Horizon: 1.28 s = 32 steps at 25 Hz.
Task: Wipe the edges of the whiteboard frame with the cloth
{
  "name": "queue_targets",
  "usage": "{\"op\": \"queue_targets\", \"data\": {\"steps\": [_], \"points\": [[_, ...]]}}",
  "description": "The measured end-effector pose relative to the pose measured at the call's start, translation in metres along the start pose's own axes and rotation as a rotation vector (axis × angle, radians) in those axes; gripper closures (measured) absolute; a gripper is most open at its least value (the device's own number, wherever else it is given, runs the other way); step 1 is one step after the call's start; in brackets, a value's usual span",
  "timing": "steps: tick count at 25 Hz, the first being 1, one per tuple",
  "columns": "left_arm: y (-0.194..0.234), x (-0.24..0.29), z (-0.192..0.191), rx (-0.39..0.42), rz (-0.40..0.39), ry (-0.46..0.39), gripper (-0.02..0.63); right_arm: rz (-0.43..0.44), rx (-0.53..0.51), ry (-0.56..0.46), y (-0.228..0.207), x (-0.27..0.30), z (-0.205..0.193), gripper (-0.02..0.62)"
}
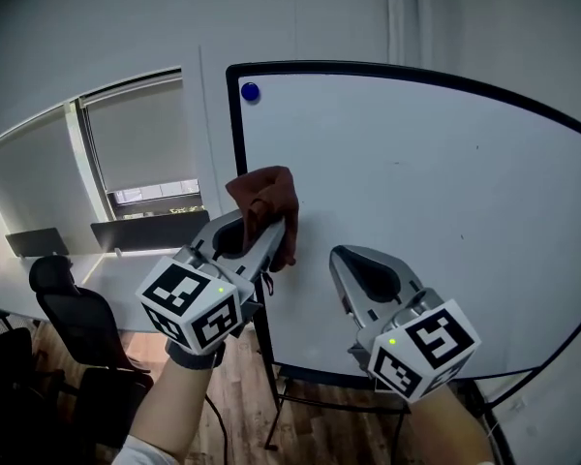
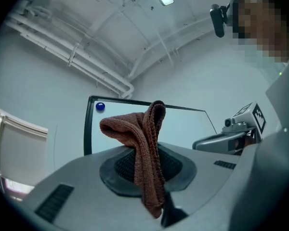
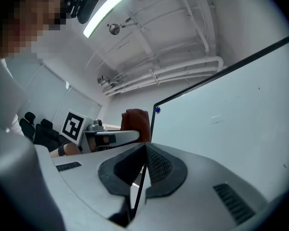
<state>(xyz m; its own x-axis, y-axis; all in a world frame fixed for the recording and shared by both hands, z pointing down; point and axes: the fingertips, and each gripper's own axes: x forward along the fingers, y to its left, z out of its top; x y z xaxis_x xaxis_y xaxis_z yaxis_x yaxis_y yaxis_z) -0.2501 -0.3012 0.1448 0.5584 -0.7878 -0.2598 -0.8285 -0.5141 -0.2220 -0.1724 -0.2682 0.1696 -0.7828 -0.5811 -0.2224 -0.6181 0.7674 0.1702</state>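
Cloth (image 1: 263,197), brown ribbed knit, in left gripper (image 1: 266,232) beside black whiteboard frame (image 1: 236,143)

Far left, a window (image 1: 140,134) with blinds drawn nearly down, above a white desk (image 1: 114,281), with a black chair (image 1: 73,313) nearer on the wood floor (image 1: 237,415). Right of the window and higher, a blue magnet (image 1: 250,92). Overhead, a lit strip light (image 3: 107,11) and white pipes (image 3: 173,73).
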Motion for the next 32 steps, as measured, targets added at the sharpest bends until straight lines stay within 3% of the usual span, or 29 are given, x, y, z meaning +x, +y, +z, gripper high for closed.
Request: {"op": "queue_targets", "data": {"steps": [9,15,19,23,28,32], "points": [[0.046,0.016,0.062,0.136,0.048,-0.023,0.540,0.011,-0.062,-0.055,0.007,0.027,0.025,0.592],[0.052,0.032,0.087,0.161,0.033,-0.027,0.540,-0.030,-0.118,-0.146,-0.008,0.052,0.085,0.592],[0.079,0.043,0.117,0.193,0.089,-0.020,0.540,-0.031,-0.111,-0.173,-0.020,0.064,0.114,0.592],[0.114,0.047,0.142,0.252,0.168,0.009,0.540,-0.005,-0.111,-0.182,-0.016,0.066,0.117,0.592],[0.136,0.060,0.168,0.309,0.209,0.059,0.540,0.032,-0.121,-0.187,-0.011,0.068,0.121,0.592],[0.139,0.070,0.181,0.407,0.233,0.100,0.540,0.054,-0.126,-0.197,-0.009,0.068,0.119,0.592]]}}
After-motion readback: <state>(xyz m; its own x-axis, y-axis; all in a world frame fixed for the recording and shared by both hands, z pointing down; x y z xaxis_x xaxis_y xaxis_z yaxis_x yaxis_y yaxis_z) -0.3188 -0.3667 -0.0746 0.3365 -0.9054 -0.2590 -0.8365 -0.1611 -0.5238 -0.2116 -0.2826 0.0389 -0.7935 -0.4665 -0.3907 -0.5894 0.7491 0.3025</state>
